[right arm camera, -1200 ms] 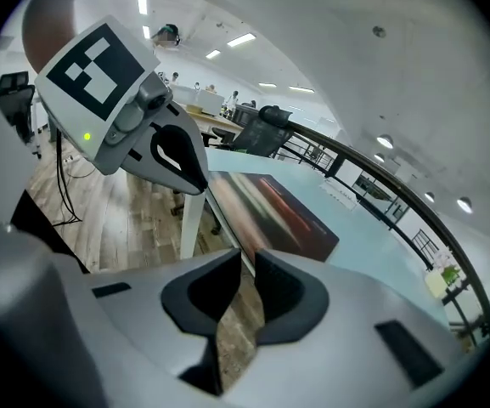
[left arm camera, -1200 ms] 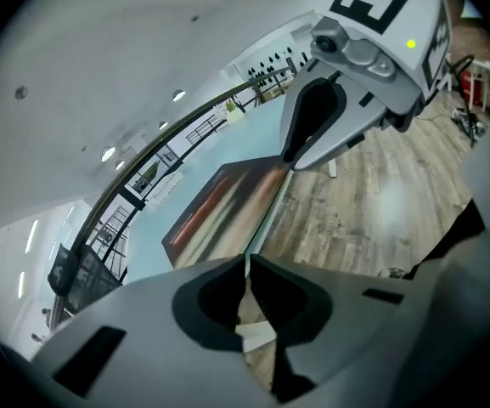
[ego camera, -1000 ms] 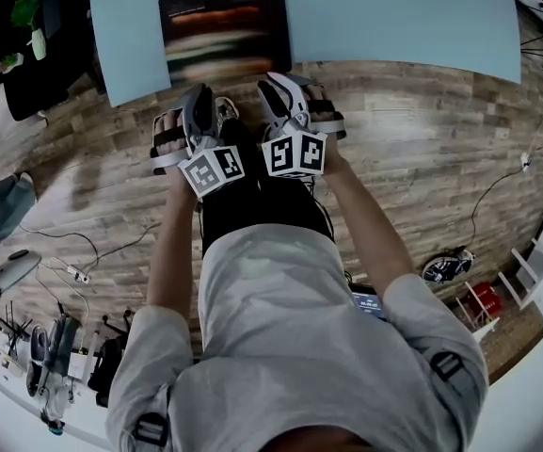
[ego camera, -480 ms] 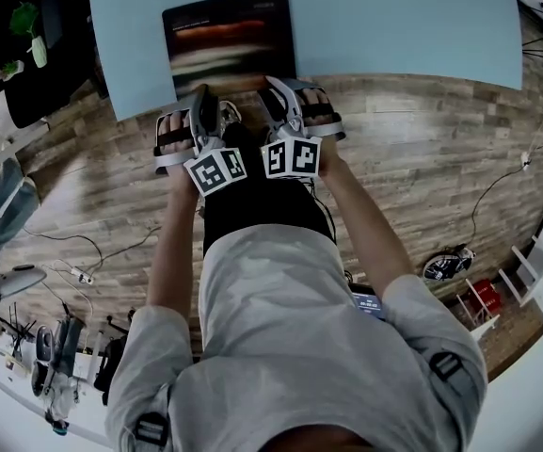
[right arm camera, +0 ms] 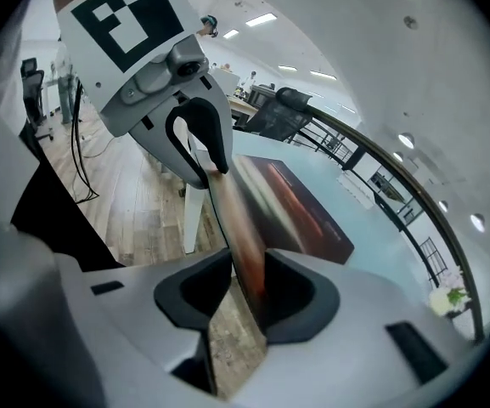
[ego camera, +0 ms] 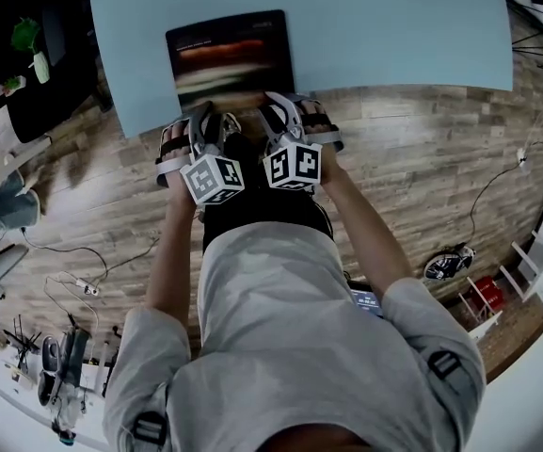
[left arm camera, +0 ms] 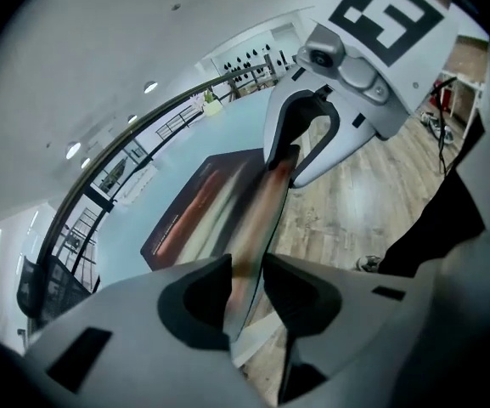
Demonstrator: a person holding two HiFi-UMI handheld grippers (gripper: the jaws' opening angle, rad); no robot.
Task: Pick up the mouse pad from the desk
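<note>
Pad (ego camera: pixel 229 55) lies on desk (ego camera: pixel 393 26). Left gripper (ego camera: pixel 211 119) and right gripper (ego camera: pixel 280 109) straddle its near edge, jaws apart, just been closing, not clamped.

One person (ego camera: pixel 290 347) holds two hand-held grippers, the left hand-held gripper (ego camera: pixel 213 113) and the right hand-held gripper (ego camera: pixel 277 104). Each carries one marker cube (ego camera: pixel 212 178), so there are two cubes. Both pairs of jaws have just been closing slightly and stand apart, with the edge of the one mouse pad (ego camera: pixel 231 53) between them. The pad is at 12 o'clock on the one pale blue worktop (ego camera: pixel 393 26). One potted plant (ego camera: pixel 26 12) stands at 10 o'clock and one red object (ego camera: pixel 484 299) at 4 o'clock.
</note>
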